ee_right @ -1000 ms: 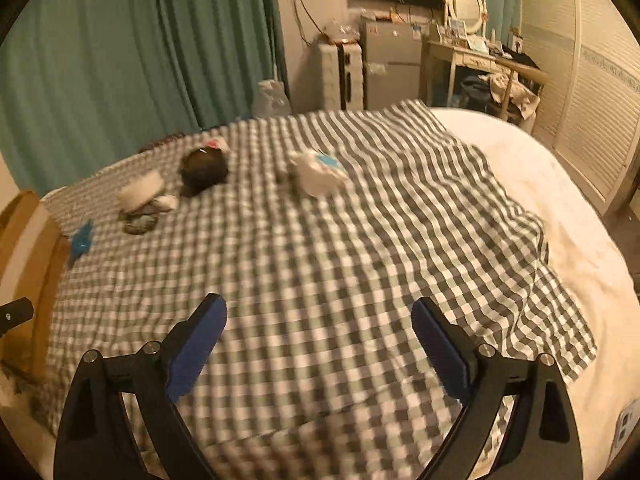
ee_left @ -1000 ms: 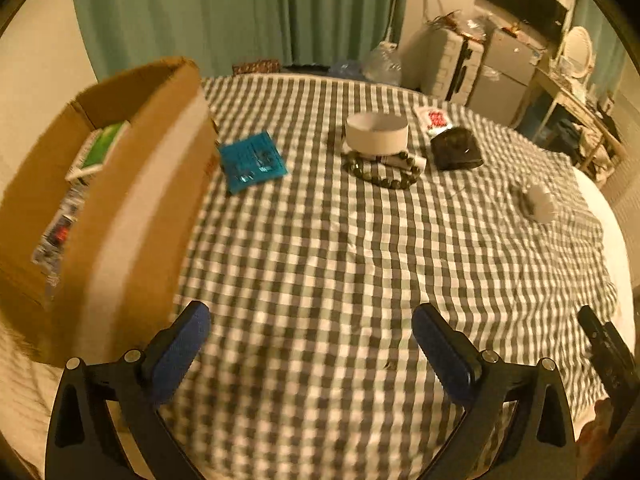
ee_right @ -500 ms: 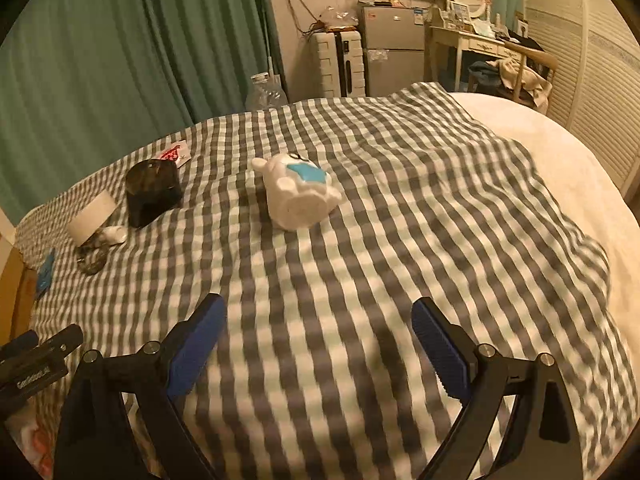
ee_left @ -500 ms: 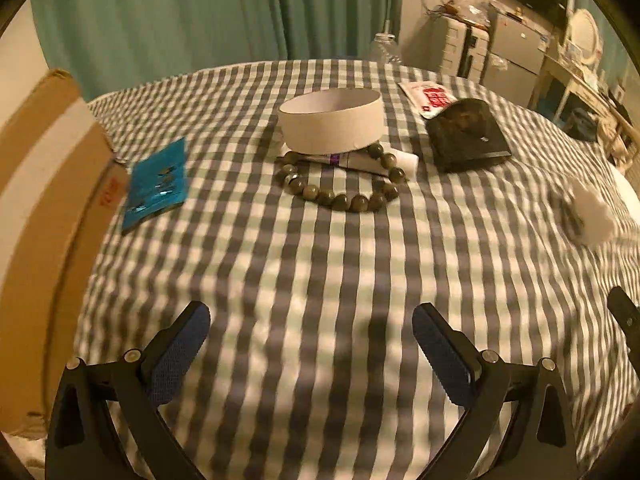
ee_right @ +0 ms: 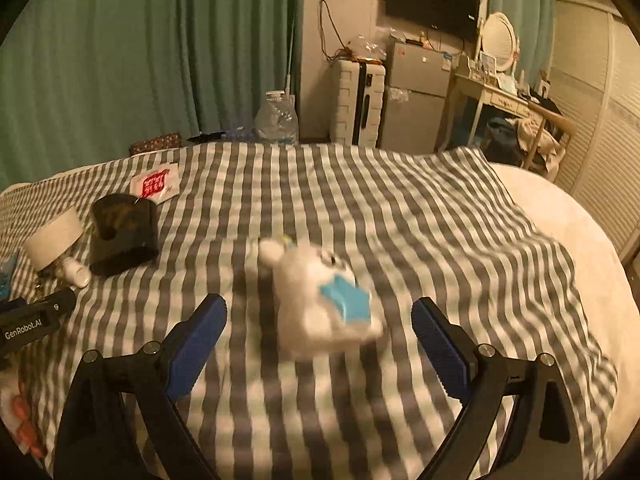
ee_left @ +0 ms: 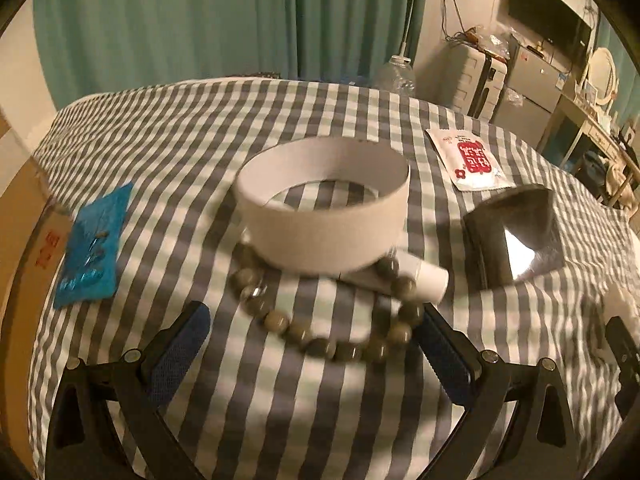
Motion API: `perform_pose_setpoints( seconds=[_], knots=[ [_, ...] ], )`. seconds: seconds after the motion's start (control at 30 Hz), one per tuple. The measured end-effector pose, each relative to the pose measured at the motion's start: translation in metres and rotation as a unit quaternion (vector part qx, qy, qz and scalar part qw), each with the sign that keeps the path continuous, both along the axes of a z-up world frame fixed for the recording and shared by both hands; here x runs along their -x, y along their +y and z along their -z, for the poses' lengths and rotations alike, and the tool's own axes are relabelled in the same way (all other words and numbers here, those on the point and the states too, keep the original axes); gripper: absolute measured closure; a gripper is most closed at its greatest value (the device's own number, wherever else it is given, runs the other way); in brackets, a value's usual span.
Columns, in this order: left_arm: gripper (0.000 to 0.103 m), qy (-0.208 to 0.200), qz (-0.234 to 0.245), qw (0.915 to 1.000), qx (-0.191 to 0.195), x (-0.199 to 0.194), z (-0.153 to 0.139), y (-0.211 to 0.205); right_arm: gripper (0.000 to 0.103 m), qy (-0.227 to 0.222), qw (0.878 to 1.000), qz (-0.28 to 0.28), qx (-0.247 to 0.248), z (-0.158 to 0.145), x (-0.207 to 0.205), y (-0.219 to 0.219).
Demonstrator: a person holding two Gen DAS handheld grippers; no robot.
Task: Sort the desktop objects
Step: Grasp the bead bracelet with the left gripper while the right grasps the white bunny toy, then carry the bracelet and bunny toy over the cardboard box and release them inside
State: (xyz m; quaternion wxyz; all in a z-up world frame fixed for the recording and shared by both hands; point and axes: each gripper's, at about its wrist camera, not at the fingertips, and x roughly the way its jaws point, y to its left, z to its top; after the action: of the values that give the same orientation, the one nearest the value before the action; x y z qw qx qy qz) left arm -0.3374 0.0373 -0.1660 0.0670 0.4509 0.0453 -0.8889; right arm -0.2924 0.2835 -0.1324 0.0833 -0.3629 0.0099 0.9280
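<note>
Tongs in both my hands stand spread wide, holding nothing. My left gripper (ee_left: 312, 344) sits low in its frame, and the bead bracelet (ee_left: 328, 320) lies on the checked cloth (ee_left: 280, 408) just ahead between the blue pads (ee_left: 180, 352), not touching them as far as I can tell. Behind the beads, at centre frame, stands the white ring (ee_left: 324, 216), with a small white tube (ee_left: 424, 284) at its right foot. A blue packet (ee_left: 92, 248) lies at middle left and a dark box (ee_left: 516, 240) at middle right. My right gripper (ee_right: 318, 332) brackets the blurred white plush toy (ee_right: 320, 304) at centre frame, pads apart from it.
</note>
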Motion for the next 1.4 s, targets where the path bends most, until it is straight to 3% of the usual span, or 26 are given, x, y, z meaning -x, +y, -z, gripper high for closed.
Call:
perform_pose_setpoints(
  seconds=[0.1,0.17,0.2,0.27,0.33,0.53,0.6,0.73,0.8,1.07,1.4],
  knots=[
    [0.000,0.005,0.006,1.0000,-0.002,0.011,0.002,0.004,0.012,-0.013,1.000,-0.007,0.011,0.008,0.008,0.004],
    [0.000,0.008,-0.001,0.9999,-0.010,0.011,0.003,0.003,0.045,-0.027,1.000,0.001,-0.003,0.013,0.009,0.004],
    [0.000,0.010,-0.003,0.9999,-0.011,0.010,0.004,0.002,0.049,-0.037,0.999,0.003,-0.003,0.016,0.010,0.006],
    [0.002,0.008,-0.002,0.9999,-0.012,0.008,0.004,0.001,0.049,-0.034,0.999,0.003,0.011,0.015,0.007,0.010],
    [0.011,0.010,0.000,0.9999,-0.014,0.001,0.002,-0.002,0.049,-0.034,0.999,0.005,0.022,0.015,0.004,0.011],
    [0.055,0.012,0.022,0.9980,-0.059,-0.033,-0.006,-0.026,0.049,-0.033,0.999,0.013,0.039,0.011,-0.010,0.012],
    [0.077,0.005,0.027,0.9970,-0.073,-0.041,-0.007,-0.033,0.049,-0.038,0.998,0.015,0.044,0.011,-0.019,0.010],
    [0.081,-0.011,0.040,0.9949,-0.092,-0.057,-0.011,-0.044,0.049,-0.047,0.998,0.015,0.042,0.008,-0.034,0.006],
    [0.092,-0.017,0.046,0.9939,-0.099,-0.069,-0.014,-0.049,0.049,-0.049,0.998,0.014,0.047,0.004,-0.043,0.002],
    [0.092,-0.033,0.060,0.9926,-0.101,-0.134,-0.036,-0.064,0.049,-0.044,0.997,0.004,0.062,-0.020,-0.089,-0.021],
    [0.092,0.013,0.081,0.9914,-0.102,-0.182,-0.097,-0.065,0.050,-0.022,0.998,-0.032,0.052,-0.066,-0.139,-0.058]
  ],
)
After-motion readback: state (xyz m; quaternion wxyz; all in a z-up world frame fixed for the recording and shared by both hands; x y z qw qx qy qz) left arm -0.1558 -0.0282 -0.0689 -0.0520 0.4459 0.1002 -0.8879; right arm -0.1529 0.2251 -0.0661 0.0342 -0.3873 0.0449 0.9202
